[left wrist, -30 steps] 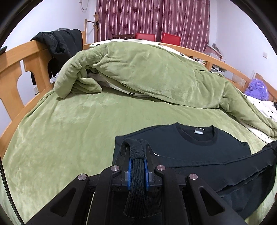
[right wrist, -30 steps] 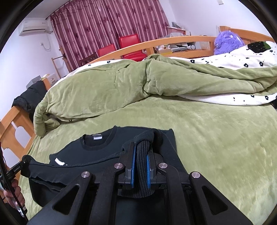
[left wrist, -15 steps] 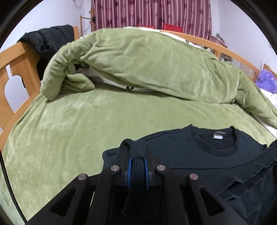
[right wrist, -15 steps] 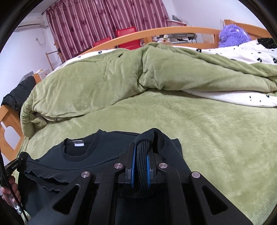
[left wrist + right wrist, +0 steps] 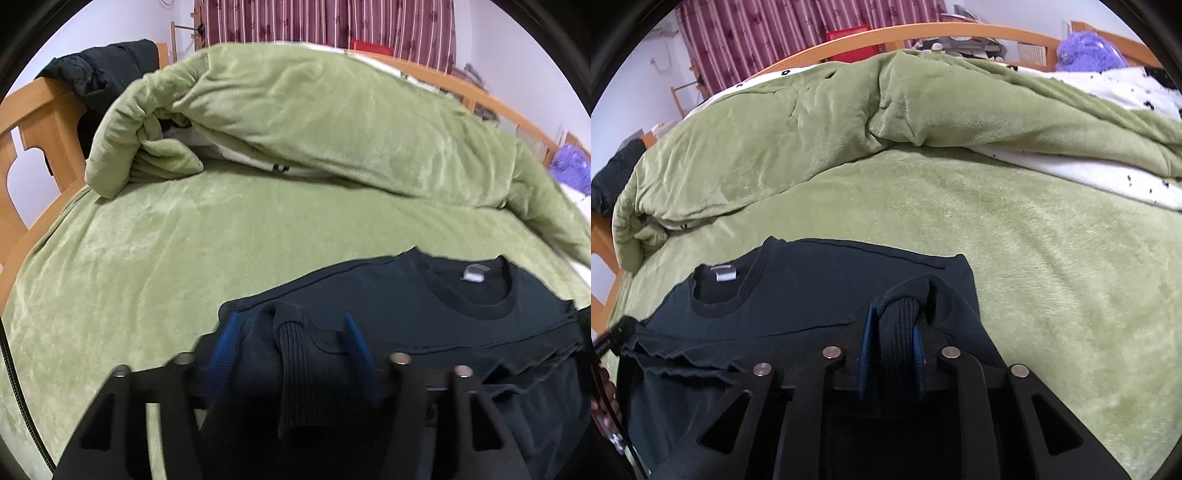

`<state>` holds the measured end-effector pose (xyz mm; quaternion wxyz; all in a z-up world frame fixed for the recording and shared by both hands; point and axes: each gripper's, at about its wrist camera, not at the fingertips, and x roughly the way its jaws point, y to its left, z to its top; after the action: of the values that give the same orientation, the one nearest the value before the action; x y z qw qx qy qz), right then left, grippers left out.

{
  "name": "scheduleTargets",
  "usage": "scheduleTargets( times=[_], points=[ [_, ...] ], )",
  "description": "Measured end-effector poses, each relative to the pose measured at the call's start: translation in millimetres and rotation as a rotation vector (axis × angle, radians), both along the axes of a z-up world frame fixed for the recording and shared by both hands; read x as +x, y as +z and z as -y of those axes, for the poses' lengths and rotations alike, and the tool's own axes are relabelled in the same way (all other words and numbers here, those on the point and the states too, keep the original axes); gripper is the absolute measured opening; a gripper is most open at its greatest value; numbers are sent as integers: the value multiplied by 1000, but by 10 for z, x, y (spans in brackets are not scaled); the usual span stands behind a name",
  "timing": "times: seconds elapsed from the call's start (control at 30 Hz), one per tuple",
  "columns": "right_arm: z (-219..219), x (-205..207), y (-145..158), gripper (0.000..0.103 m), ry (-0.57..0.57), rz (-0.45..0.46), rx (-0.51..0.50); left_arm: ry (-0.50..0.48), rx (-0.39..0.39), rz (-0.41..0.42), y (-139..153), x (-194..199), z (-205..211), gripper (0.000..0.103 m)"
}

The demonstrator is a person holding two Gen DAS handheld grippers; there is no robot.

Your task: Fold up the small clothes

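Left gripper [image 5: 291, 345] jaws have spread off the sweater [image 5: 424, 306] hem; right gripper [image 5: 892, 334] pinches its corner—lay both edges level.

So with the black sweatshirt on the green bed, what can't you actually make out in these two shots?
- Lower part of the black long-sleeved sweatshirt: both views, hidden behind the gripper bodies and cut by the bottom edge.
- Left gripper: left wrist view, motion-blurred; jaws spread, ribbed cuff lies loose between them.
- Right gripper: whether it pinches one layer or several, the fabric bunches there.
- White neck label: too small to read.
- Purple plush toy: cut off by the bedding.
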<state>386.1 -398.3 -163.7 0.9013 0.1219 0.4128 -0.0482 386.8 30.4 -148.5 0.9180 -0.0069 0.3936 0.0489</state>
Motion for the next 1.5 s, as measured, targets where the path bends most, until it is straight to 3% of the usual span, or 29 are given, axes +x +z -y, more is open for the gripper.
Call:
scheduleTargets(
  times=[0.1, 0.3, 0.43, 0.57, 0.83, 1.07, 1.5],
  points=[
    [-28, -139, 146, 34, -10, 23, -25, 6, 0, 4, 114, -121, -7, 61],
    [-57, -549, 459, 38, 7, 59, -25, 6, 1, 23, 357, -486, -34, 64],
    [-55, -931, 507, 41, 20, 55, -39, 7, -13, 22, 439, -781, -70, 64],
    [17, -1305, 429, 45, 6, 34, -58, 17, -27, 14, 385, -1086, -141, 65],
    [297, -1857, 154, 51, -43, -16, -19, 58, -84, -53, 7, -1548, -371, 65],
    [365, -1939, -83, 52, -41, -43, -22, 59, -86, -79, -260, -1634, -486, 66],
    [276, -1584, -352, 56, -19, -76, 0, 27, -134, -93, -532, -1447, -534, 71]
  ],
)
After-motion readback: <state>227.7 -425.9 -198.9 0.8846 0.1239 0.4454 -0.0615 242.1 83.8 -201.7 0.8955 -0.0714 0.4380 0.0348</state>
